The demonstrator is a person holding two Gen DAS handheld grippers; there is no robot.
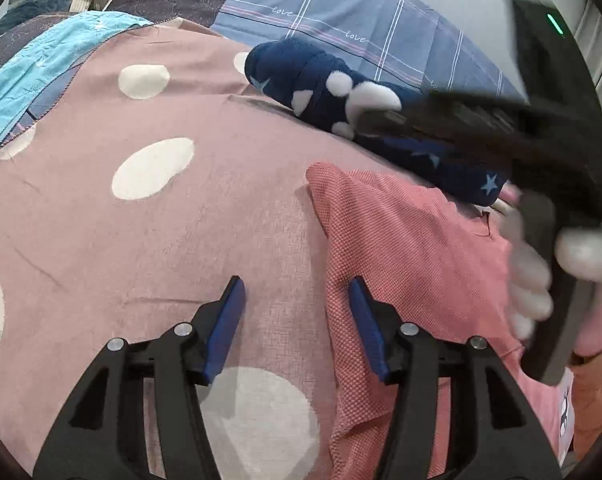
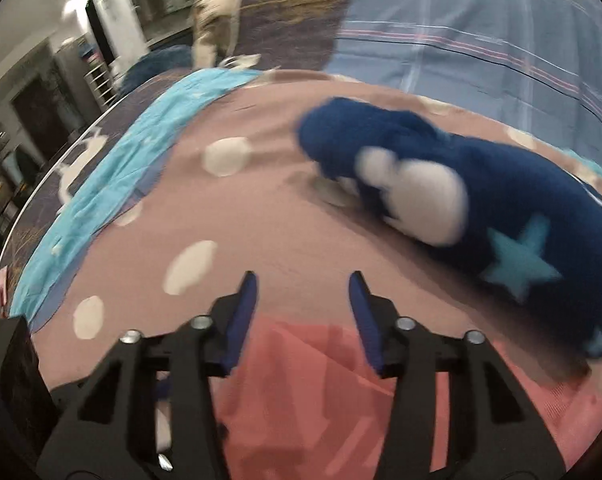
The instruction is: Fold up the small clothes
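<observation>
— Pink cloth with white dots covers the bed (image 1: pixel 101 220); what lies on this bedcover?

— A salmon-pink garment (image 1: pixel 413 248) of textured knit lies spread flat on it, toward the near right part. Behind it, toward the far edge, a dark blue fleece piece (image 1: pixel 321 80) with white spots and pale stars lies in a long roll.

— And the tongs?

— The left gripper (image 1: pixel 297 296) stands moderately open at the garment's left edge, one finger over the knit, one over the bedcover, holding nothing. The right gripper (image 2: pixel 303 292) is also half open and empty, above the garment's far edge. A white-gloved hand (image 1: pixel 537 280) carries it, blurred.
</observation>
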